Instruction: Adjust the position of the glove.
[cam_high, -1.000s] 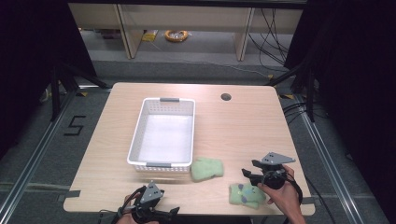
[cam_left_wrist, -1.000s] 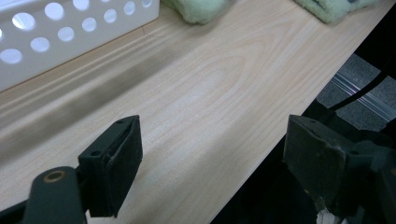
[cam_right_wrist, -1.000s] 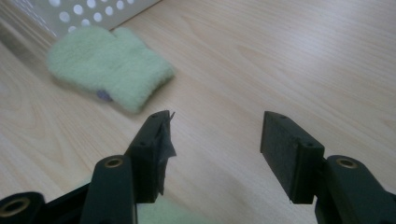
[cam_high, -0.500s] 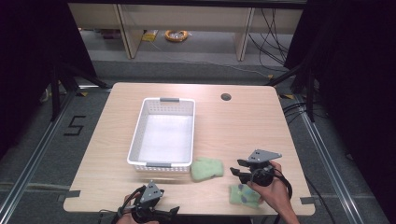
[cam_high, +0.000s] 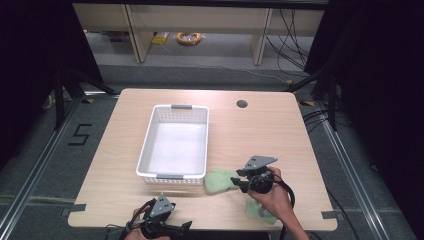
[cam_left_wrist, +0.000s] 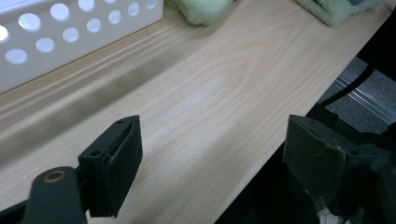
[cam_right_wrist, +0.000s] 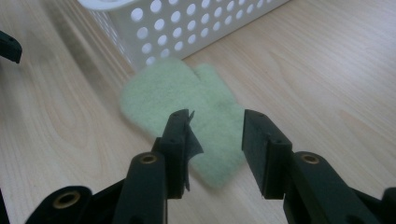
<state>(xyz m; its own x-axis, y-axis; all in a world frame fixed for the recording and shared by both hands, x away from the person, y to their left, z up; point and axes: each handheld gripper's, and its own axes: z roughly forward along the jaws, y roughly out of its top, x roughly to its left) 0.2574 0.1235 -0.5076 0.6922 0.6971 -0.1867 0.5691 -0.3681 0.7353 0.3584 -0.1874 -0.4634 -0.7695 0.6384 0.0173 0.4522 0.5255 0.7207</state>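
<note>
Wooden table (cam_high: 280, 135) bearing white basket (cam_high: 175, 142); right gripper (cam_right_wrist: 215, 128), jaws narrowing yet apart, hovering over green cloth (cam_right_wrist: 187, 98).

Numeral "5" (cam_high: 81, 135), marked in black on the grey floor (cam_high: 45, 165), just off the left edge of the table (cam_high: 260, 130). No other text, label or brand legible on the table or elsewhere.

Two green cloths (cam_high: 219, 181) (cam_high: 259, 211), one white basket (cam_high: 175, 148) and two claws (cam_high: 234, 182) (cam_high: 186, 226) sit at one table (cam_high: 260, 135).
</note>
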